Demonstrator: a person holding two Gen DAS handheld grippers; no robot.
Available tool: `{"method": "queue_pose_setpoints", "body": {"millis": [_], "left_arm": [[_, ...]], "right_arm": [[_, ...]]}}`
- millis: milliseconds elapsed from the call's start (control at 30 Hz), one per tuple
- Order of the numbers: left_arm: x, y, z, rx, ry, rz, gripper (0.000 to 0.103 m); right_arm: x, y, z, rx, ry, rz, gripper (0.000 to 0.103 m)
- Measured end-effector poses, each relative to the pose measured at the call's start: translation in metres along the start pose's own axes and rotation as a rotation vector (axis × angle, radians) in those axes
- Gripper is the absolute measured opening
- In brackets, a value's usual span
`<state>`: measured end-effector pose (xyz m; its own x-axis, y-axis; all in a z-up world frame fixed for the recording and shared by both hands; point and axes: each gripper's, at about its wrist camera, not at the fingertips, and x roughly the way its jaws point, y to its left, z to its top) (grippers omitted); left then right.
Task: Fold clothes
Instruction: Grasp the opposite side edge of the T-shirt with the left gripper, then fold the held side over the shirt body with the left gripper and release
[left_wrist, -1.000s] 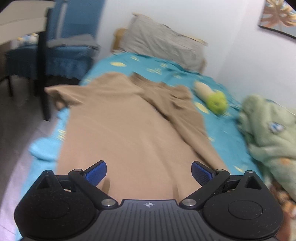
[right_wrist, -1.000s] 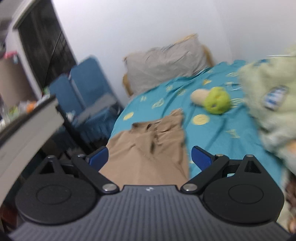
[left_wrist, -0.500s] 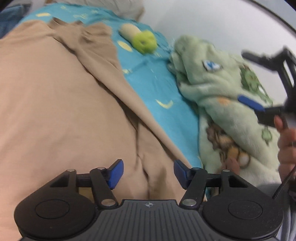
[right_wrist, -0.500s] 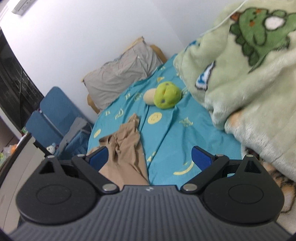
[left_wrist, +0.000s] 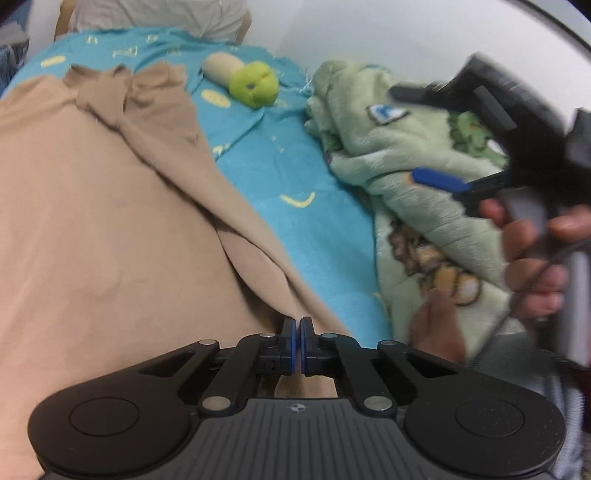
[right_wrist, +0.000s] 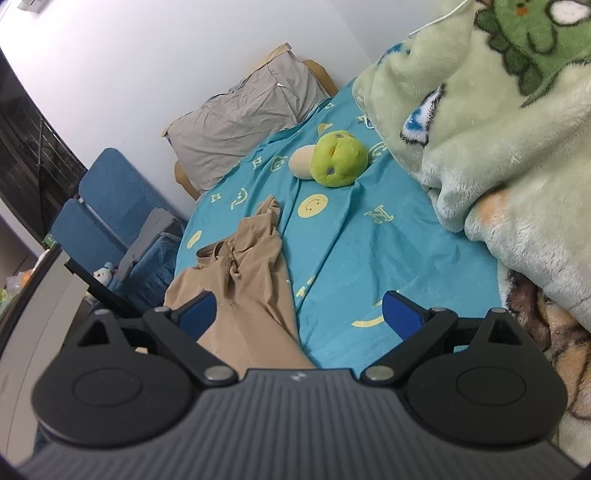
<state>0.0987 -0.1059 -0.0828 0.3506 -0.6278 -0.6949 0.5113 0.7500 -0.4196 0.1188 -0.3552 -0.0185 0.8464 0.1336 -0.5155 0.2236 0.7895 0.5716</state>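
Note:
A tan garment (left_wrist: 110, 221) lies spread flat on the turquoise bed sheet (left_wrist: 295, 192), with its collar end far from me. My left gripper (left_wrist: 297, 341) is at the garment's near right edge, where a fold ridge runs up into its tips, and it is shut on that cloth. In the right wrist view my right gripper (right_wrist: 299, 314) stands open above the garment's right edge (right_wrist: 255, 295) and the sheet, with nothing between its fingers. The left wrist view shows it blurred at the right, a hand (left_wrist: 532, 266) holding it, its blue pad (left_wrist: 439, 181) over the blanket.
A green fleece blanket (right_wrist: 498, 129) is heaped along the bed's right side. A green and beige plush toy (right_wrist: 338, 158) lies beyond the garment, and a grey pillow (right_wrist: 243, 122) leans at the head. Blue chairs (right_wrist: 110, 206) stand left of the bed.
My left gripper moved right along the garment's near edge and went from wide open to shut on the cloth. The right gripper swung toward the blanket side and stayed open.

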Motion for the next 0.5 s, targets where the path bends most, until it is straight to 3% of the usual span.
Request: {"method": "queue_pose_setpoints", "body": {"millis": [200,267,433,500], "left_arm": [[-0.05,0.012,-0.001,-0.168,0.001,-0.044,0.002],[-0.057,0.024,-0.01,-0.223,0.028,-0.003,0.002],[-0.044,0.058,-0.032,-0.284,0.148,0.191,0.002],[-0.037,0.069,-0.033,-0.33,0.165,0.198,0.002]], "right_arm": [[0.004,-0.003,-0.003,0.02,0.027,-0.016,0.098],[0.006,-0.002,-0.005,0.016,0.036,-0.023,0.098],[0.011,0.006,-0.01,-0.017,0.059,-0.026,0.098],[0.013,0.011,-0.012,-0.05,0.069,-0.029,0.098]]}}
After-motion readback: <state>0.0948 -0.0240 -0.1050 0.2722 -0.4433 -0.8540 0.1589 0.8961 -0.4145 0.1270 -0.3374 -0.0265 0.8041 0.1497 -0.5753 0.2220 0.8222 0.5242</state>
